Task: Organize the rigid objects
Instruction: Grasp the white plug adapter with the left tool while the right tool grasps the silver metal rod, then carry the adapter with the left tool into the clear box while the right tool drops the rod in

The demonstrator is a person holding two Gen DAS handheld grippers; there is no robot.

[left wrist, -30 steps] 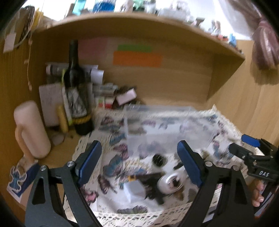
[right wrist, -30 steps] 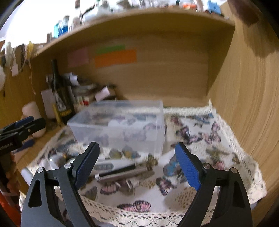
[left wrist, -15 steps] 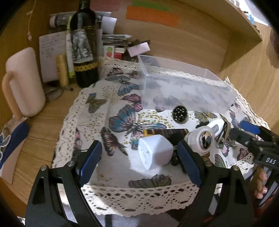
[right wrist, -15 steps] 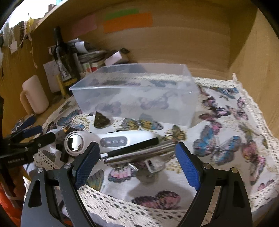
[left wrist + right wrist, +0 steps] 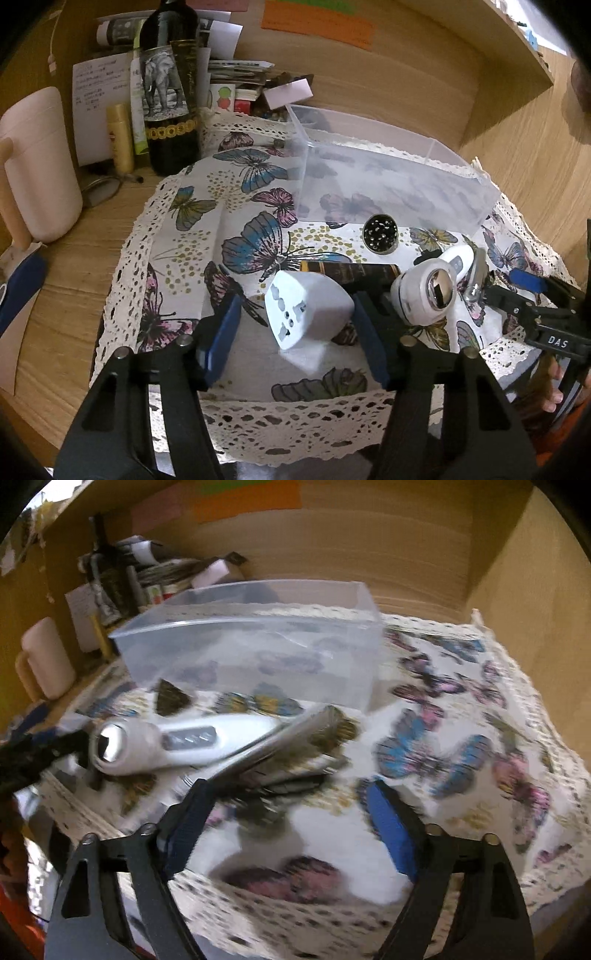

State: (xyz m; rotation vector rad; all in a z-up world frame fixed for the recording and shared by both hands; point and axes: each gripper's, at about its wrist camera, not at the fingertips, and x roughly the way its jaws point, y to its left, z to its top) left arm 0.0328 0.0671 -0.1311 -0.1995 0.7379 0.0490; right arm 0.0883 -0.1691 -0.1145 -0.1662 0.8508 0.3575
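Note:
A white travel plug adapter (image 5: 308, 310) lies on the butterfly cloth (image 5: 207, 236) between the fingers of my open left gripper (image 5: 295, 338), not clamped. Beside it lie a dark flat box (image 5: 354, 271), a white handheld device with a shiny round head (image 5: 430, 290), a round black grinder (image 5: 380, 229) and metal pieces (image 5: 476, 273). A clear plastic bin (image 5: 391, 184) stands behind them. My right gripper (image 5: 290, 825) is open, low over the cloth, just before the blurred white device (image 5: 177, 740) and a metal bar (image 5: 280, 738); it also shows in the left wrist view (image 5: 532, 295).
A dark wine bottle (image 5: 170, 96), a pink mug (image 5: 38, 166), a yellow tube (image 5: 120, 136) and stacked papers and boxes (image 5: 236, 81) crowd the back left. Wooden walls (image 5: 535, 590) close the back and right. The bin (image 5: 255, 646) fills the centre.
Both grippers have dropped and moved in toward the objects. My left fingers have narrowed around the white adapter. The right view is motion-blurred.

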